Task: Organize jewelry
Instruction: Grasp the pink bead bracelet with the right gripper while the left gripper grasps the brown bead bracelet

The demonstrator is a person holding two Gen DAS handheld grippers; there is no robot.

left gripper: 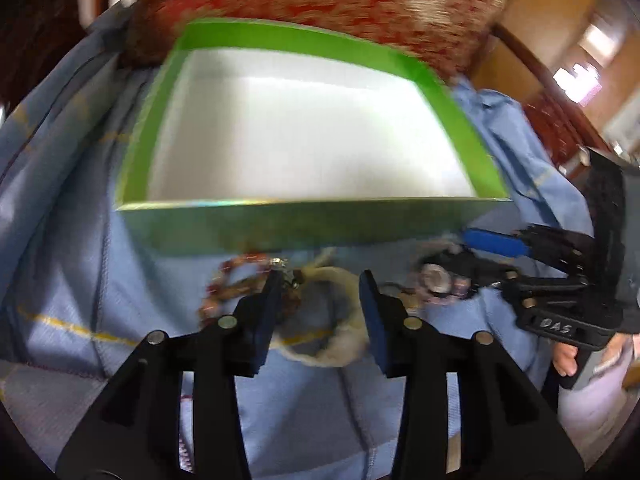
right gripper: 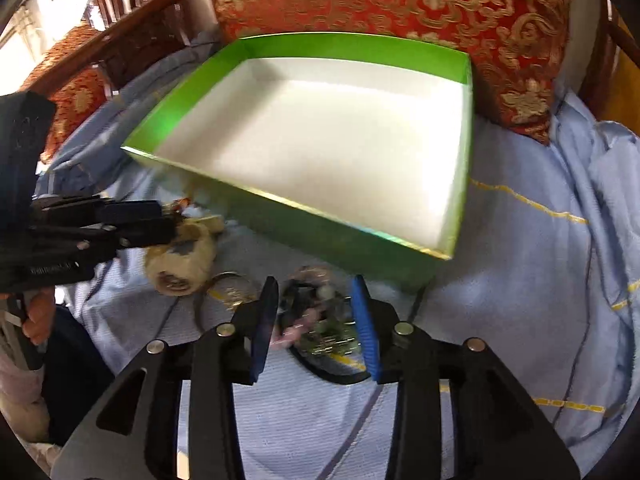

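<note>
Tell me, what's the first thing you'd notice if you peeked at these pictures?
The big green box with its bare white inside jumps out first, sitting on the light blue cloth in front of a red and gold cushion. Just in front of the box lies a jumble of jewelry: a reddish bead bracelet and a fluffy cream band near the left gripper, and a dark tangle of beads between the right gripper's blue fingers.

Box on cloth, cushion behind, jewelry before box
</note>
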